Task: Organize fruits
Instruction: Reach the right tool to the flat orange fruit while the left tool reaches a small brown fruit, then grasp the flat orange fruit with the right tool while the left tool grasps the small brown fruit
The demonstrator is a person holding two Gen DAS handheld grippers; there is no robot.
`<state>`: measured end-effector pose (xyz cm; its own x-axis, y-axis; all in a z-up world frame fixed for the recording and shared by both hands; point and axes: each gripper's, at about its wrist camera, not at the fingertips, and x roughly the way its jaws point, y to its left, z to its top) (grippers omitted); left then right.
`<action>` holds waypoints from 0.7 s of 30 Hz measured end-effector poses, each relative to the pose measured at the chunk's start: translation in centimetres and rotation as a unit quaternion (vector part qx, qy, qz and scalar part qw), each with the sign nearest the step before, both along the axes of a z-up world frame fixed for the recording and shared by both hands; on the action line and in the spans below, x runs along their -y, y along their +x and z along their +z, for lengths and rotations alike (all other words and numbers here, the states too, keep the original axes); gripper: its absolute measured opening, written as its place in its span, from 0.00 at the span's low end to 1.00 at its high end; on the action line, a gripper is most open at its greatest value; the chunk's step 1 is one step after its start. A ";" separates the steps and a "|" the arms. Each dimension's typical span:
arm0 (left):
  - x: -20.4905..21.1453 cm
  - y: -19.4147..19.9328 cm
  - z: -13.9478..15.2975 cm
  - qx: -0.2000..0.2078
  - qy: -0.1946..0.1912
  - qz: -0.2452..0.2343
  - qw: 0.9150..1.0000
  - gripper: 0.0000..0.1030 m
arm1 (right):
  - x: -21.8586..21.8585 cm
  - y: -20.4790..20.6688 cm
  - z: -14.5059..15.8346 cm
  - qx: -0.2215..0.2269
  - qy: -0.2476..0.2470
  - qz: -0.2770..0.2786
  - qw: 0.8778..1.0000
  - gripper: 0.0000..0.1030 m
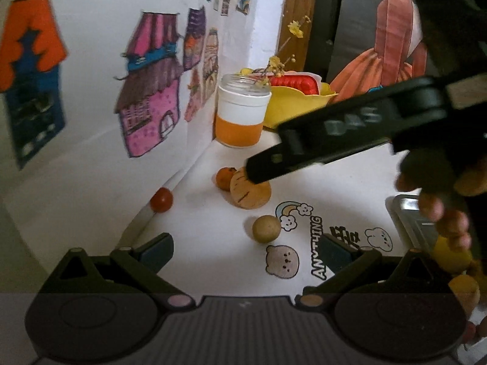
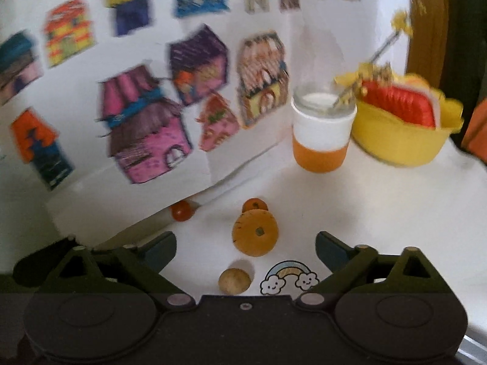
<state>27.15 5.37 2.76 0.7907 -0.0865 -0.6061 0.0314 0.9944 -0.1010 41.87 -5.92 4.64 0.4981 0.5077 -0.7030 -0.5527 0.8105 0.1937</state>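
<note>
- Both claws gape wide, empty: right gripper (image 2: 246, 245), left gripper (image 1: 246, 251).
- Four fruits lie loose: tan ball (image 2: 234, 280) nearest; round orange fruit (image 2: 255, 235), small orange (image 2: 255, 205) toward 12; red tomato (image 2: 182, 210) at 10.
- Yellow fruit sits by the tray (image 1: 409, 213) at 3; sorting seems barely begun.

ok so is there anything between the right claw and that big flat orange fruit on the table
Mostly clear. The right claw is open and the big orange fruit lies just ahead between its fingers. Only the small tan ball sits nearer, low in the gap. The small orange fruit is behind the big one, not in the way.
</note>
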 end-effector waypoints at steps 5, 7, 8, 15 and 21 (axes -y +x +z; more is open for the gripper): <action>0.4 1.1 -0.4 0.002 0.010 -0.006 1.000 0.98 | -0.4 1.6 -1.8 -0.025 0.005 -0.004 1.000 0.80; 0.4 1.5 -0.5 0.003 0.011 -0.006 1.000 0.94 | -0.8 1.9 -2.3 -0.028 0.003 -0.002 1.000 0.76; 0.4 1.7 -0.6 0.002 0.011 -0.006 1.000 0.92 | -0.9 2.0 -2.6 -0.029 0.003 -0.002 1.000 0.73; 0.8 2.6 -1.0 -0.004 0.004 -0.014 1.000 0.79 | -1.5 2.9 -3.8 -0.038 0.000 -0.002 0.999 0.58; 1.2 3.1 -1.4 -0.009 0.002 -0.028 1.000 0.67 | -1.5 3.6 -4.3 -0.045 -0.001 -0.003 0.999 0.51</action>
